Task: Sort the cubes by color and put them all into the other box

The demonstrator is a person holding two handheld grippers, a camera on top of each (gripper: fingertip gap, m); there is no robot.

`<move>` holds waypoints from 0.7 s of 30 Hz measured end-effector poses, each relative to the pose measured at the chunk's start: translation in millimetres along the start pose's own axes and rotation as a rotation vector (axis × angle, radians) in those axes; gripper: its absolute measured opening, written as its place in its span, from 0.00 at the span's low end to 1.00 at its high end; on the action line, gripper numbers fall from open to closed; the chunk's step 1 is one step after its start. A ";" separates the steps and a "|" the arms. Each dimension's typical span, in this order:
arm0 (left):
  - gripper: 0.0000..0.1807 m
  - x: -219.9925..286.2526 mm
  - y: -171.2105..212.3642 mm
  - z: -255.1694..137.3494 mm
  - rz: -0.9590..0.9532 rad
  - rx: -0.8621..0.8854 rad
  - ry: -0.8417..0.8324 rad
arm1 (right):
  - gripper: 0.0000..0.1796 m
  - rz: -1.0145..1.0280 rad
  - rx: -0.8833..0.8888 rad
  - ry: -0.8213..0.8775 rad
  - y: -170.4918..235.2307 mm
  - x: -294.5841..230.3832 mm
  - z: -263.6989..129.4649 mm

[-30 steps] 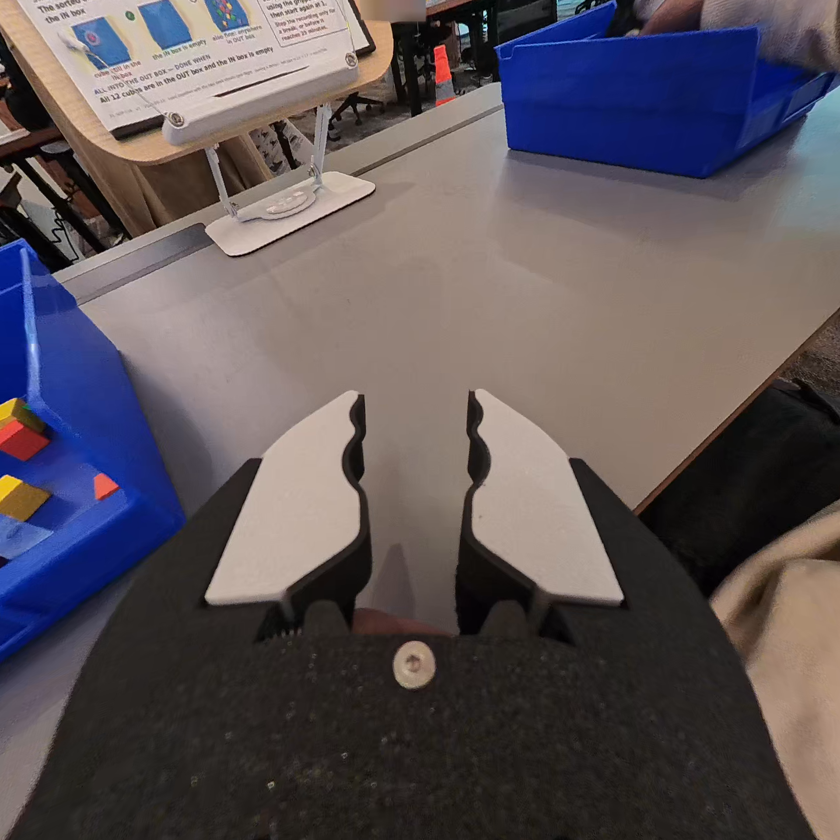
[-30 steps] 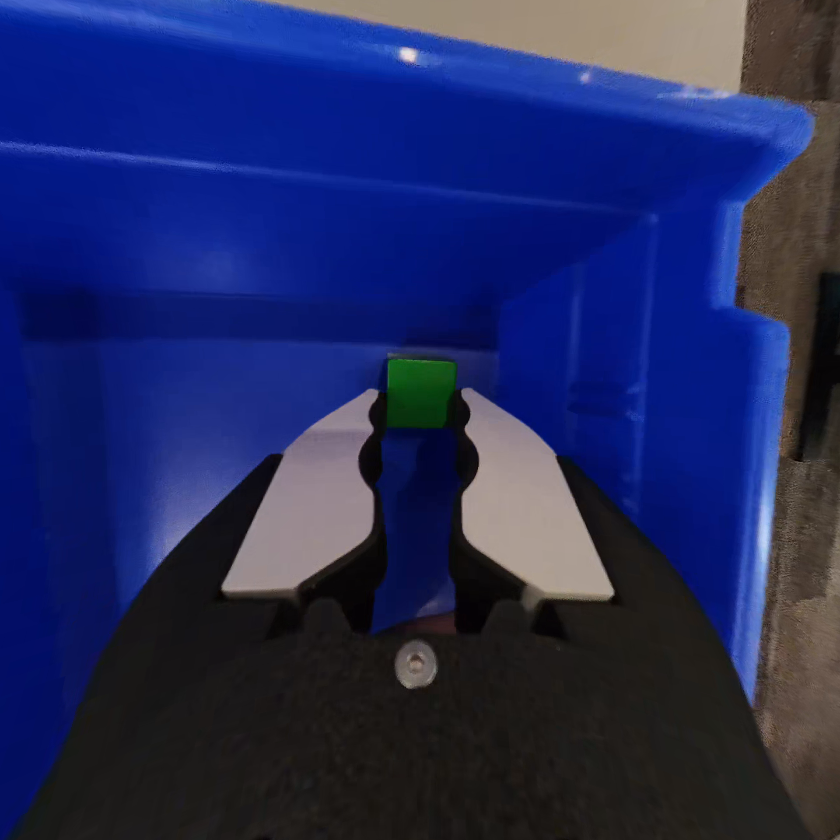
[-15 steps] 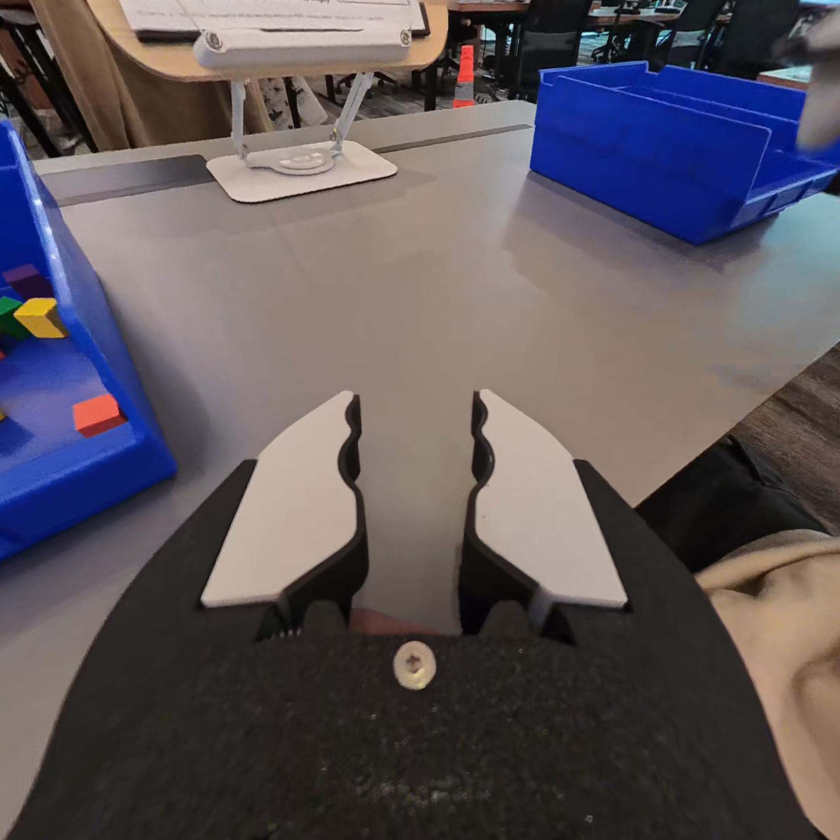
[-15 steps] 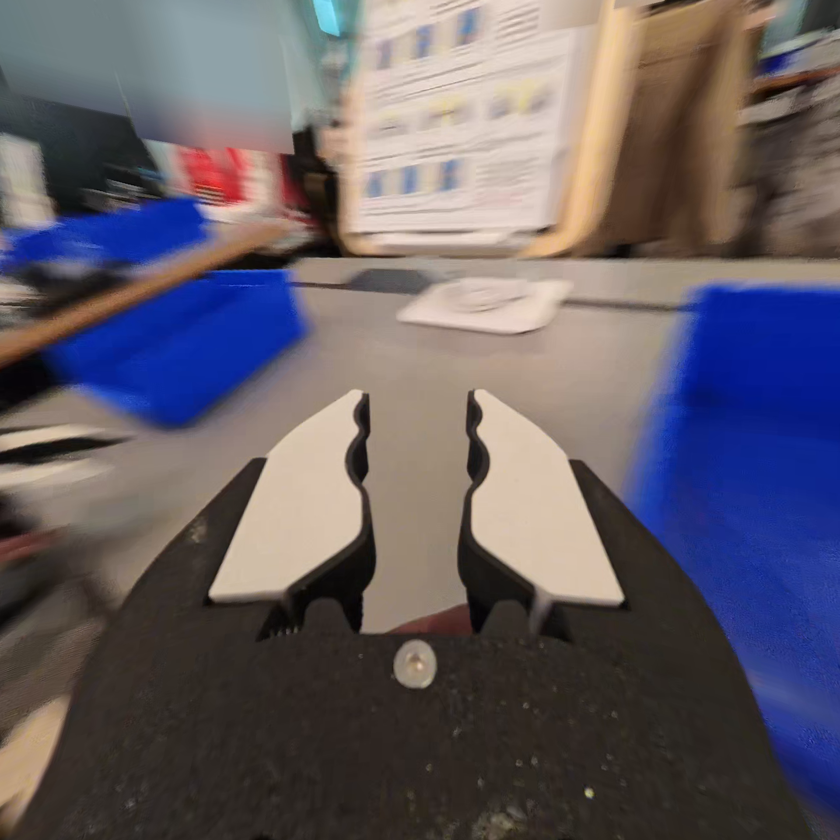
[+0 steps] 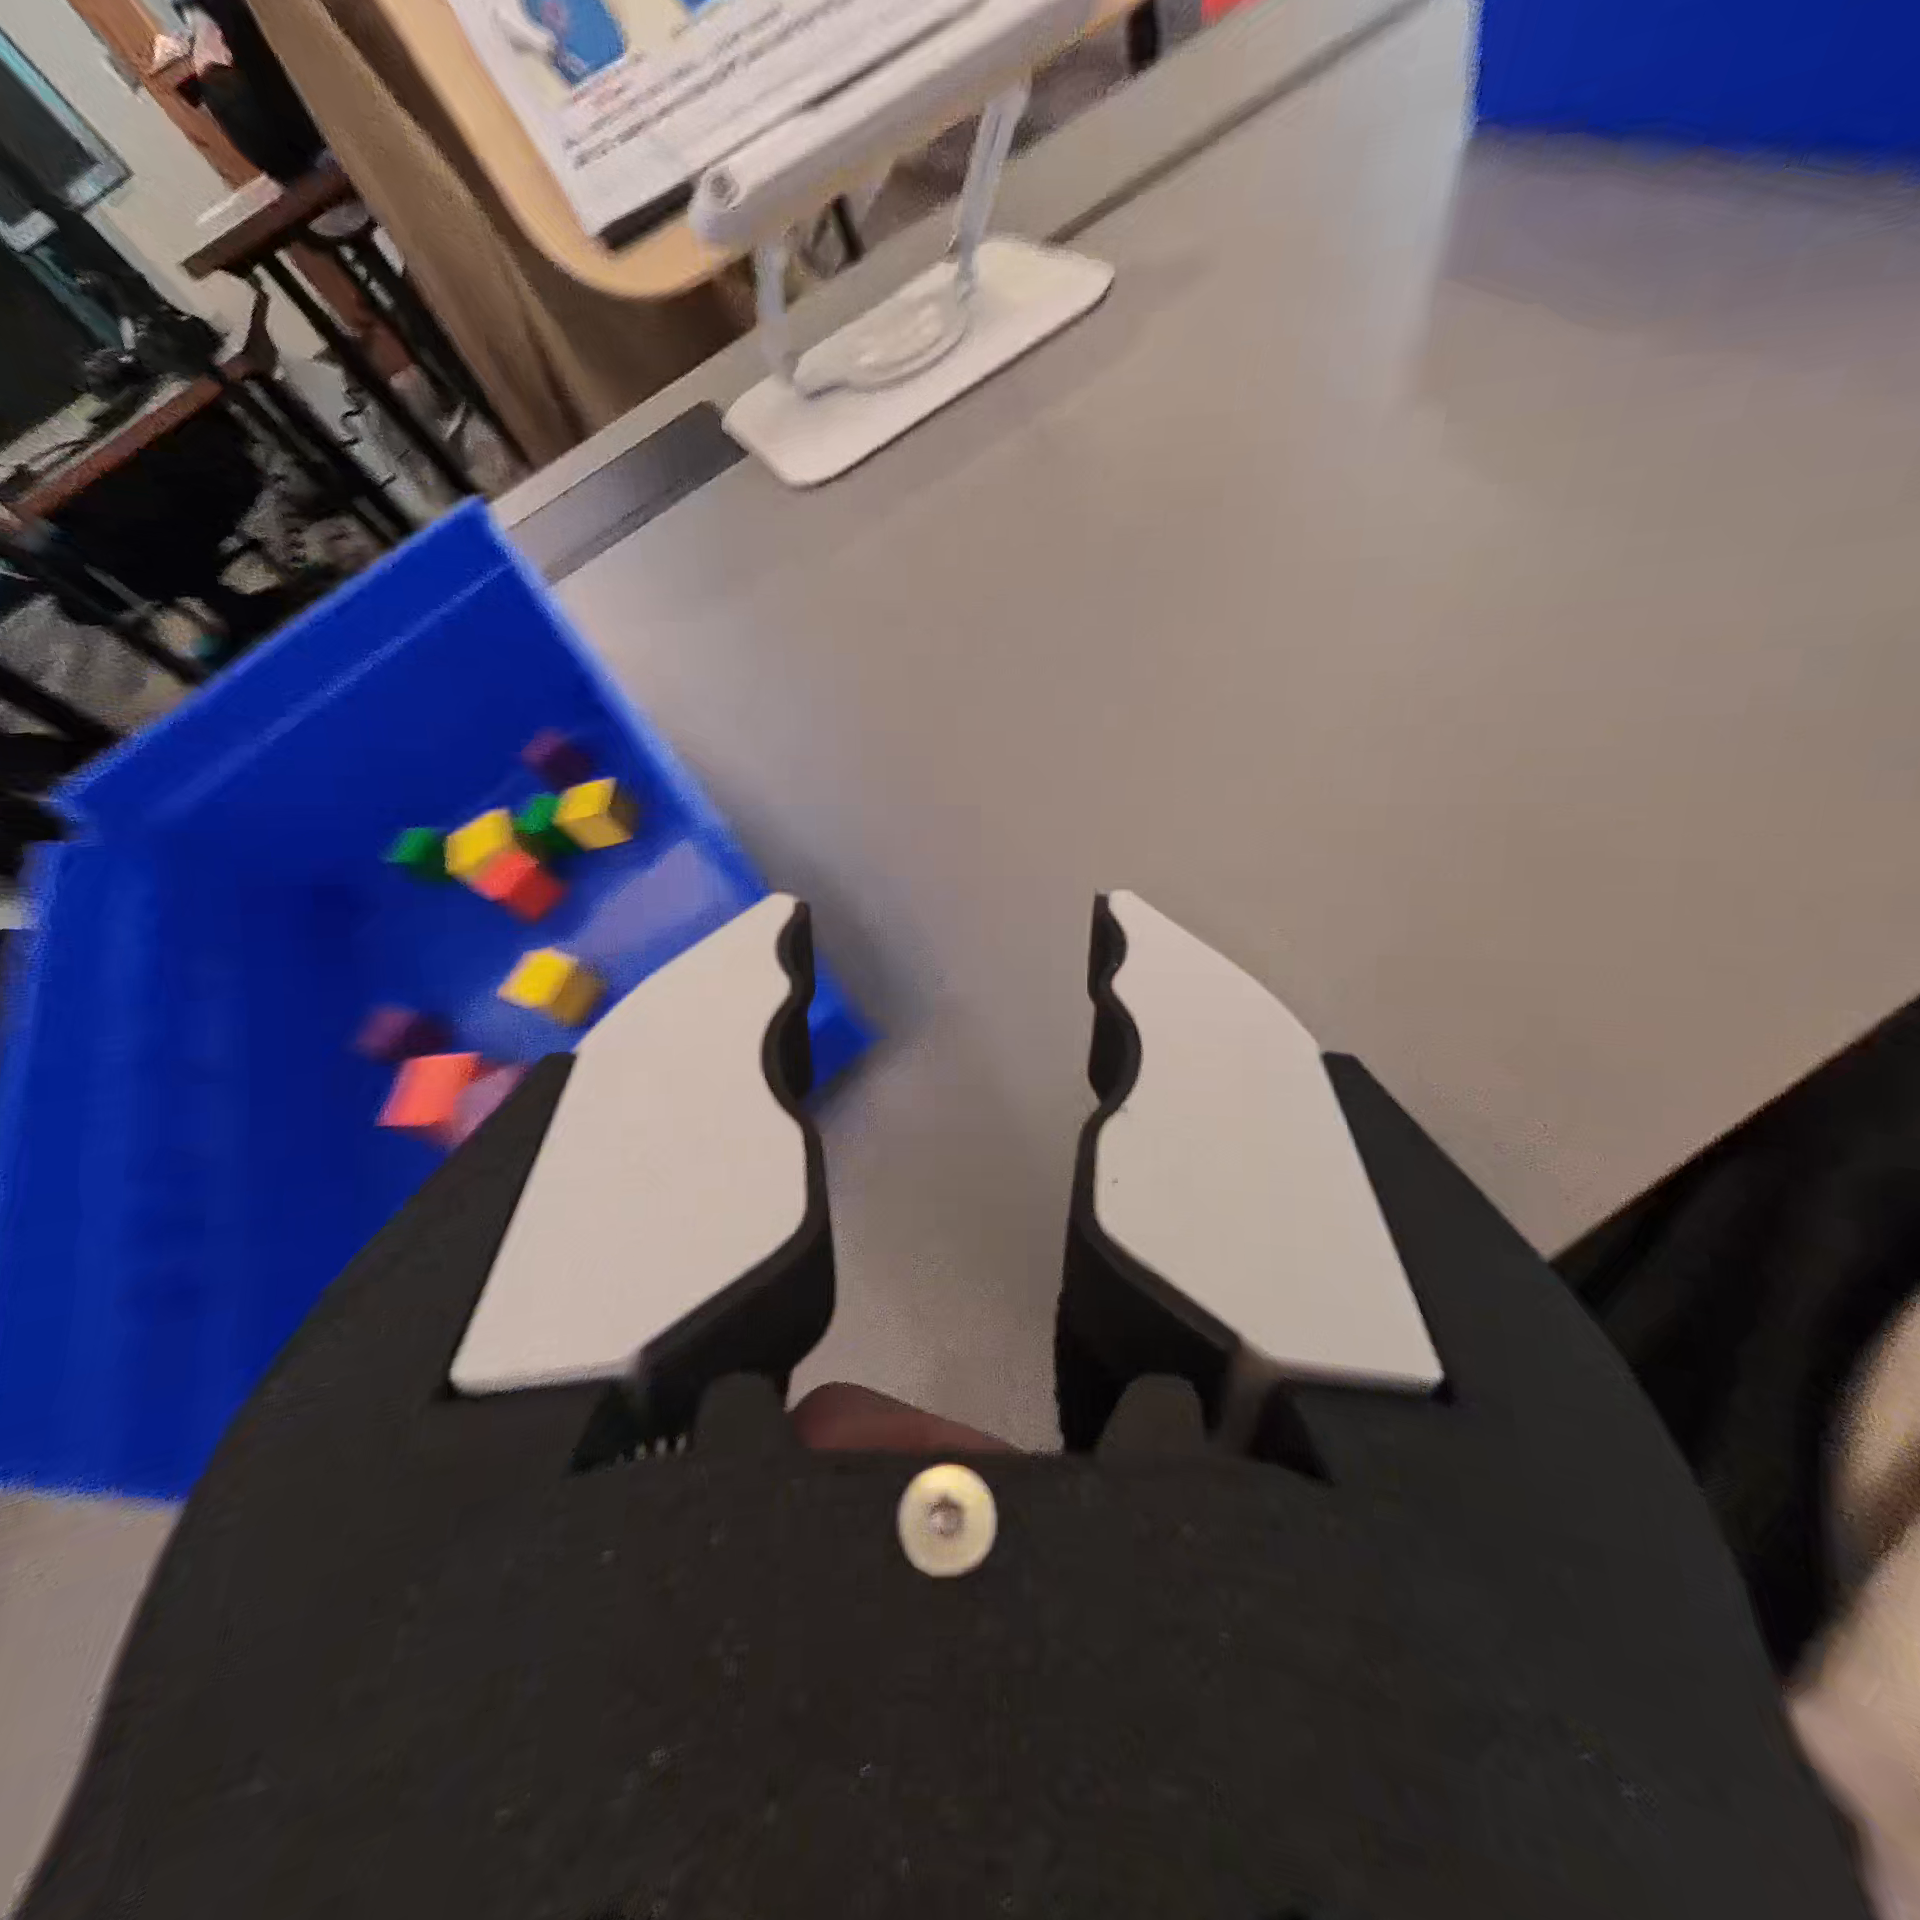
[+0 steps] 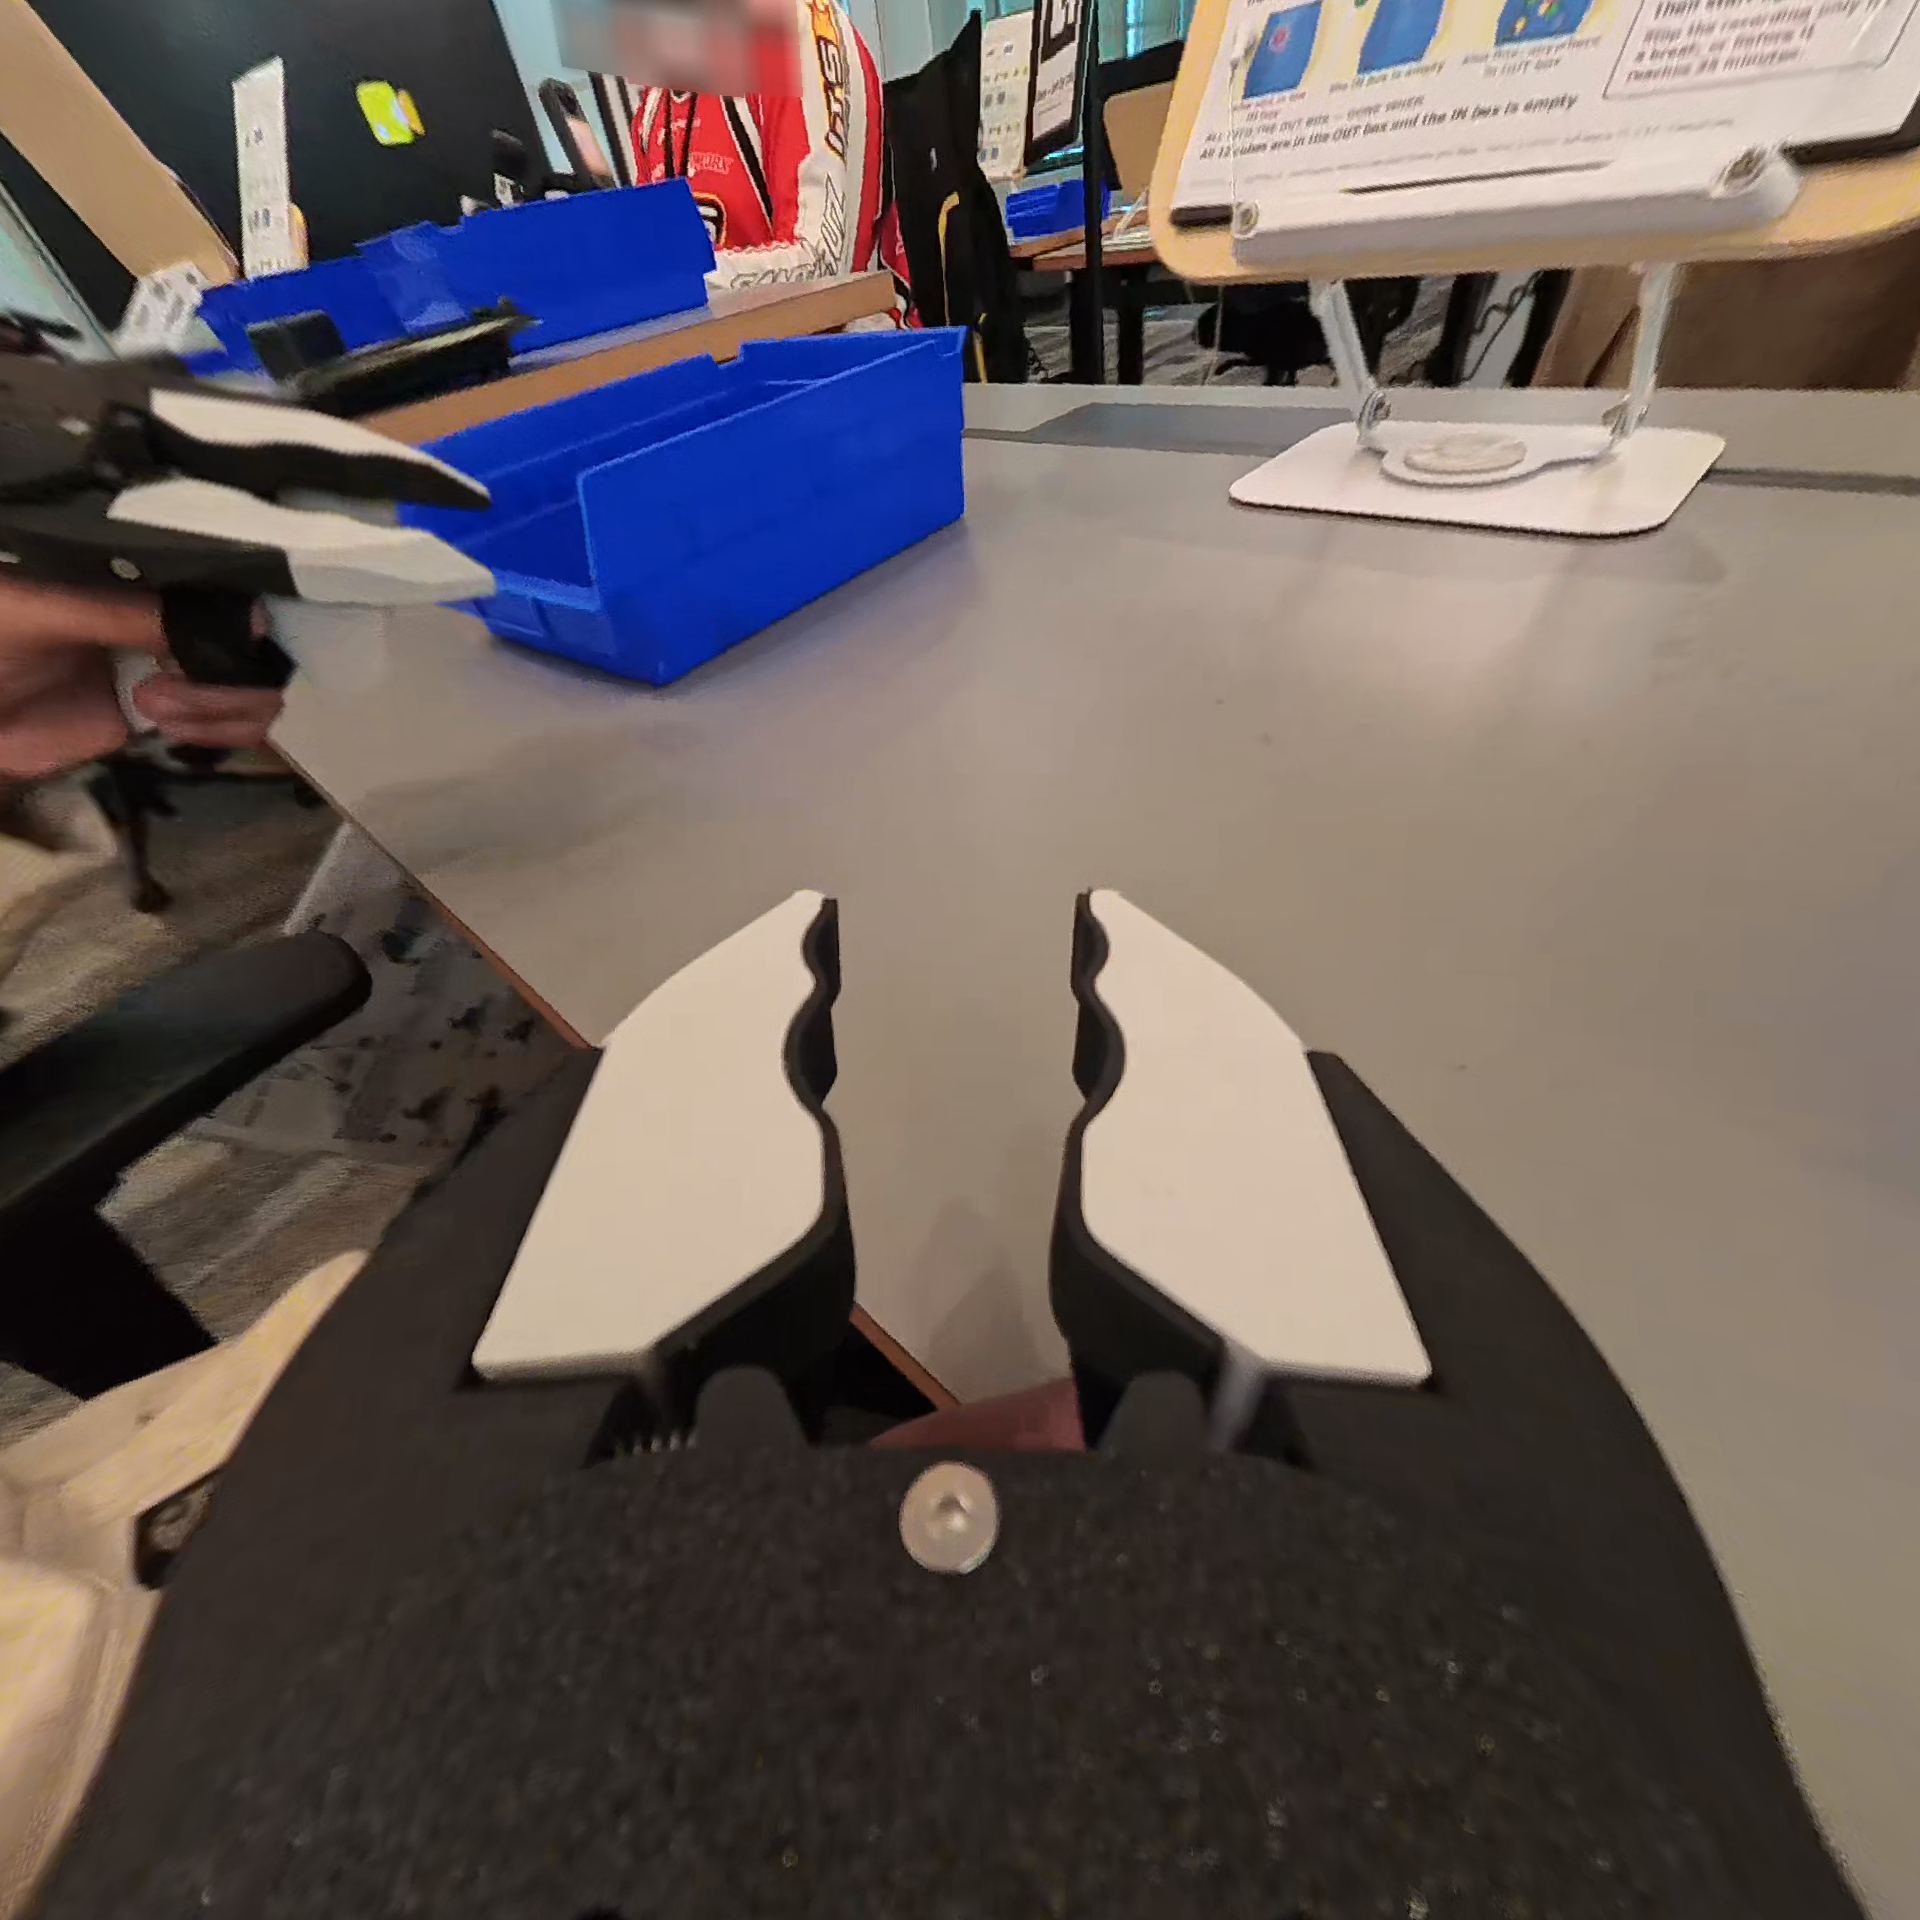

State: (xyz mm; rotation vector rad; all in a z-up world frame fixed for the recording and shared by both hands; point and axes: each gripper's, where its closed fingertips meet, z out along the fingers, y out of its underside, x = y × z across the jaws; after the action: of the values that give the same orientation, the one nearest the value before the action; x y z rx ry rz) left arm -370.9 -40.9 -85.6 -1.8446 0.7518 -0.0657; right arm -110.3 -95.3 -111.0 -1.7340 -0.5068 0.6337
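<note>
In the left wrist view my left gripper [image 5: 945,914] is open and empty above the grey table [image 5: 1299,675], just right of a blue box [image 5: 208,1039]. That box holds several cubes: yellow [image 5: 551,982], red [image 5: 514,883], green [image 5: 416,847] and purple [image 5: 400,1034]. In the right wrist view my right gripper [image 6: 954,909] is open and empty over the table's near edge. The same blue box [image 6: 727,499] shows far left there, with my left gripper [image 6: 457,530] beside it. A corner of the other blue box [image 5: 1704,73] shows top right in the left wrist view.
A white stand with an instruction sheet [image 5: 914,312] sits at the table's far side; it also shows in the right wrist view [image 6: 1475,468]. A black chair arm [image 6: 156,1049] lies left below the table edge. More blue bins [image 6: 520,260] and a person are behind. About 30 cm separates my left fingertips from my right.
My right gripper let go of the green cube in the other box, opened, and swung away over the table. My left gripper opened a little wider and turned left toward the box of cubes.
</note>
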 end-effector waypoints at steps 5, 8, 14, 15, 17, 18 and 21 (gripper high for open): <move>0.26 -93.7 18.4 14.5 0.311 -0.362 0.004 | 0.23 0.085 -0.014 -0.038 3.2 8.6 -0.2; 0.27 -126.7 52.6 53.6 0.422 -0.577 0.154 | 0.23 0.102 -0.020 -0.045 2.8 11.9 -0.1; 0.26 -164.8 105.5 111.9 0.287 -0.858 0.336 | 0.22 0.063 -0.029 -0.024 1.2 15.0 -3.0; 0.26 -165.1 107.8 116.8 0.270 -0.865 0.355 | 0.22 0.057 -0.033 -0.018 1.8 15.4 -3.4; 0.22 -163.2 113.5 122.5 0.264 -0.875 0.384 | 0.21 0.052 -0.038 -0.016 3.9 15.6 -4.3; 0.14 -159.8 114.2 123.0 0.251 -0.874 0.411 | 0.21 0.052 -0.042 -0.014 5.0 15.9 -4.5; 0.12 -156.6 114.3 120.9 0.251 -0.874 0.435 | 0.21 0.068 -0.049 -0.020 7.4 16.4 -4.5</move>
State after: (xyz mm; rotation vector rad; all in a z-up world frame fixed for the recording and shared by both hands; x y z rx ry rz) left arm -501.8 116.9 -186.3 -2.5722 1.4757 0.0356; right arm -94.9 -90.0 -119.9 -1.7988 -0.4823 0.6927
